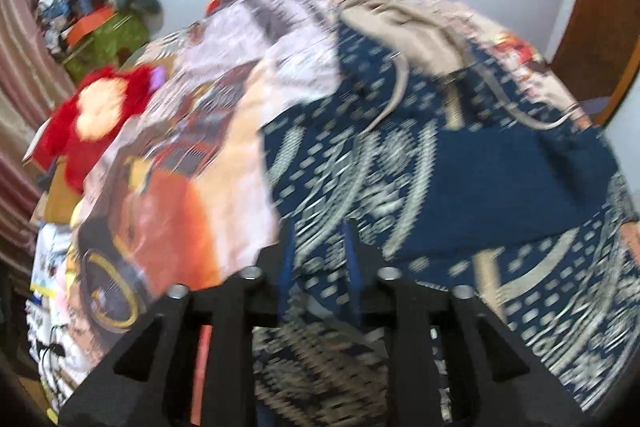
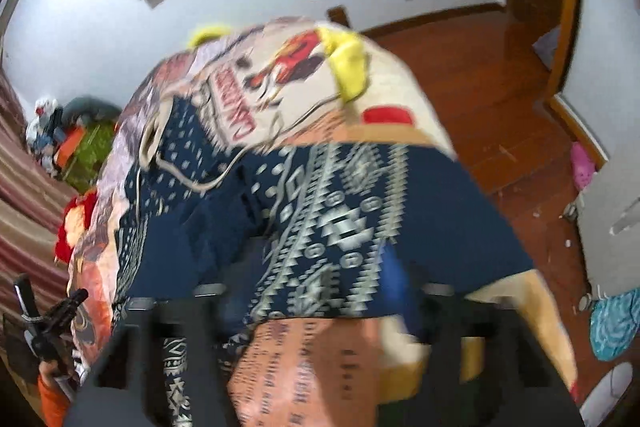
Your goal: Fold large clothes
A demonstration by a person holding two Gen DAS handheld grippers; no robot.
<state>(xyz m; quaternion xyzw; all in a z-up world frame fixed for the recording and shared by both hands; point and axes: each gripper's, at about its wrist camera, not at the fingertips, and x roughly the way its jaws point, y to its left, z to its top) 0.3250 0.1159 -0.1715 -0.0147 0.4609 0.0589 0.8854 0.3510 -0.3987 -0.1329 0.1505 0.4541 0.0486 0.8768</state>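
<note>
A navy garment with cream patterns (image 1: 440, 179) lies spread on a bed covered by a picture-printed sheet (image 1: 180, 147). Its beige waistband and drawstrings (image 1: 400, 23) lie at the far end. My left gripper (image 1: 320, 259) hovers over the garment's near part, its blue-padded fingers apart, with cloth showing in the gap but not pinched. In the right wrist view the same garment (image 2: 340, 187) crosses the sheet (image 2: 312, 79). My right gripper (image 2: 320, 275) stands wide open above the garment's near hem, holding nothing. Both views are blurred.
A red plush toy (image 1: 96, 107) and a green-covered pile (image 1: 116, 39) sit left of the bed by a striped curtain (image 1: 20, 67). A yellow item (image 2: 348, 63) lies at the bed's far end. Wooden floor (image 2: 480, 87) with scattered things is on the right.
</note>
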